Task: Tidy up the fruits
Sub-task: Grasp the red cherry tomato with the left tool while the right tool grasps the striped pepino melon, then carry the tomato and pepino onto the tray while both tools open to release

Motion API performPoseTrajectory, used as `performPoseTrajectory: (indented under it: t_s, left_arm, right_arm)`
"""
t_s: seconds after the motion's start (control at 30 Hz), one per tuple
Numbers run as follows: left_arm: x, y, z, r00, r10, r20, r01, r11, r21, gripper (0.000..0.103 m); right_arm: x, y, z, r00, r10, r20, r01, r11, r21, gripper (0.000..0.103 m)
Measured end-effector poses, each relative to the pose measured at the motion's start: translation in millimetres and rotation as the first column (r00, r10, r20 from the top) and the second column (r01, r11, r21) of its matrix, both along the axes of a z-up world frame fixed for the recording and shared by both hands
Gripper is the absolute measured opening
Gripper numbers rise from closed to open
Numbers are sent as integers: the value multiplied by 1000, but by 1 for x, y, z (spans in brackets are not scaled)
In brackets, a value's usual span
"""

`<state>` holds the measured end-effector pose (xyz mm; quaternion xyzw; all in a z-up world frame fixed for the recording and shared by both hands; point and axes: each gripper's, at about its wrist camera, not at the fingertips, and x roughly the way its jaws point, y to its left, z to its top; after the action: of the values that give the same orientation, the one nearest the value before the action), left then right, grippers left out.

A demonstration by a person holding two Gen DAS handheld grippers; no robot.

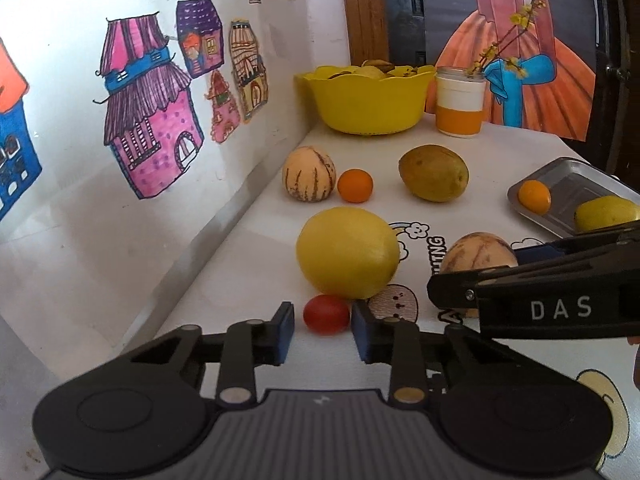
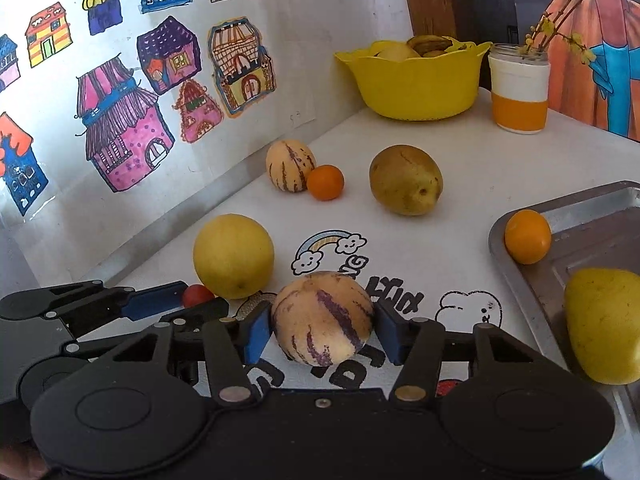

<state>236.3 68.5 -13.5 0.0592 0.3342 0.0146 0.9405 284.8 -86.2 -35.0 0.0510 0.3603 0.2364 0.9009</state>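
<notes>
striped melons (image 2: 291, 165) 2 | oranges (image 2: 325, 182) 2 | tomato (image 1: 326, 314) 1 | bowl (image 2: 416, 80) 1 | tray (image 2: 600, 216) 1

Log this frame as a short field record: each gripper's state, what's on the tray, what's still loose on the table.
left gripper: open, jaws either side of small red tomato, not closed
right gripper: jaws at both sides of purple-striped cream melon; contact unclear
metal tray: small orange fruit, yellow pear-shaped fruit
loose on white table: large yellow round fruit, second striped melon, second small orange, greenish-brown oval fruit

Both grippers: black linkage arms, brass pivot pins, blue pads (image 2: 256, 334); white "DAS" lettering (image 1: 560, 308).
</notes>
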Motion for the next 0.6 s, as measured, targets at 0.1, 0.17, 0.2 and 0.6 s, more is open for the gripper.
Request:
performPoseTrajectory:
  t_s: [0.1, 0.17, 0.2, 0.6]
  left_arm:
    - [0, 0, 1, 1000, 3, -7, -3, 1000, -9, 28]
    - [0, 0, 2, 1000, 2, -10, -3, 1000, -10, 27]
    - [0, -1, 2, 1000, 4, -11, -4, 1000, -9, 27]
    - [-11, -8, 6, 999, 28, -23, -30, 996, -89, 26]
  right_arm:
    - [-1, -1, 0, 1000, 0, 0, 0, 1000, 5, 57]
    - [-1, -3, 0, 1000, -1, -4, 1, 1000, 10, 57]
    - [-1, -4, 0, 1000, -1, -5, 1, 1000, 13, 57]
    - [-19, -29, 6, 1000, -8, -16, 9, 997, 78, 56]
